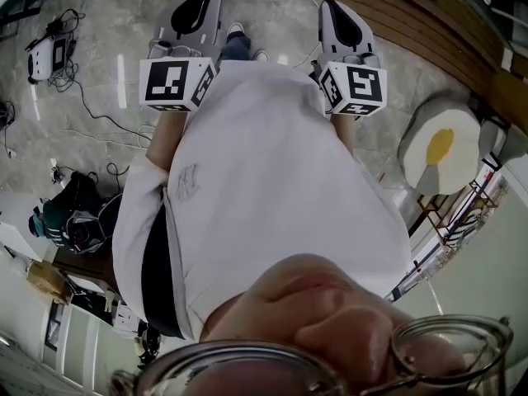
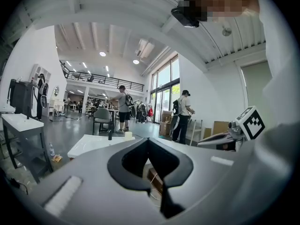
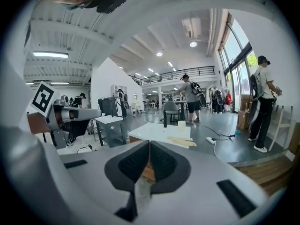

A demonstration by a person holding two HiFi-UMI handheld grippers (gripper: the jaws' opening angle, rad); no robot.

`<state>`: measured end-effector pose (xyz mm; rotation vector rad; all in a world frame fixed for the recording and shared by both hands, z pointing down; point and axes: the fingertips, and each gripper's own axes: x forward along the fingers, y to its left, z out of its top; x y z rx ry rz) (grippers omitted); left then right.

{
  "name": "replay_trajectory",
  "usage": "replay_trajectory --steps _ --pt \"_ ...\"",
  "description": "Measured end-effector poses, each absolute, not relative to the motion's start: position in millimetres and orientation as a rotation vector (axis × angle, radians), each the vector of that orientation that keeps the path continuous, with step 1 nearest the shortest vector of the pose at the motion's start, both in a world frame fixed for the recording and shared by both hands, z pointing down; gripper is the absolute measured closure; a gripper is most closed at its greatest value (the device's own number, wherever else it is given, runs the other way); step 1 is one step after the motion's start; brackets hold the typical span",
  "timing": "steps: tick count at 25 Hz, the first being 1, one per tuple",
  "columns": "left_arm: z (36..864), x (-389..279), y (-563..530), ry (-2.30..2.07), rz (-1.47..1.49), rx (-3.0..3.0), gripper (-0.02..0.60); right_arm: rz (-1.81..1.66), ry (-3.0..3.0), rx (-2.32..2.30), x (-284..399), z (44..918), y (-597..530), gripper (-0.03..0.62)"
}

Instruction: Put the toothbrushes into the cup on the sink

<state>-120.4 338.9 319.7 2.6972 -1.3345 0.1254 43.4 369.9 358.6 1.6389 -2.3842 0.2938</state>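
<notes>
The left gripper (image 2: 147,140) has its jaws fully together, the pad tips meeting along one line with nothing between them. The right gripper (image 3: 149,142) is in the same condition: jaws closed tip to tip, pads empty, touching no object. The cup (image 3: 181,124) stands upright on a white counter (image 3: 150,131) ahead of both grippers and well apart from them. A dark bottle (image 3: 165,118) stands near it. Pale slender pieces (image 3: 180,142), apparently the toothbrushes, lie flat on the counter's near right part; they are too small to identify with certainty. In the left gripper view, cup and bottle show just above the left jaw, on the counter's near edge. Grey floor (image 1: 272,23) lies open between the grippers and the counter. A wooden platform (image 1: 396,23) borders the right side, with a round white and yellow seat (image 1: 441,143) beside it. Cables (image 1: 91,110) run across the floor on the left, and a power strip (image 3: 211,140) lies right of the counter. Two people (image 2: 123,108) (image 2: 183,114) stand beyond the counter, in front of the tall windows. In the head view both grippers are held side by side in front of the person's white shirt (image 1: 264,188), apart from each other. Both point away from the body and close to level, marker cubes facing the camera. Each gripper shows at the edge of the other's view.
</notes>
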Motion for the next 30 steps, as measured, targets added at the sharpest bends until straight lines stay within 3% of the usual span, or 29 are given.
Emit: replay_trajectory --steps 18,30 --pt "319 -160 246 -1.307 0.131 2.705 0.575 0.336 -2.317 1.708 16 365 283 0.583" --pt "328 -146 201 -1.358 0.149 2.647 0.575 0.355 -2.345 1.653 33 370 228 0.583"
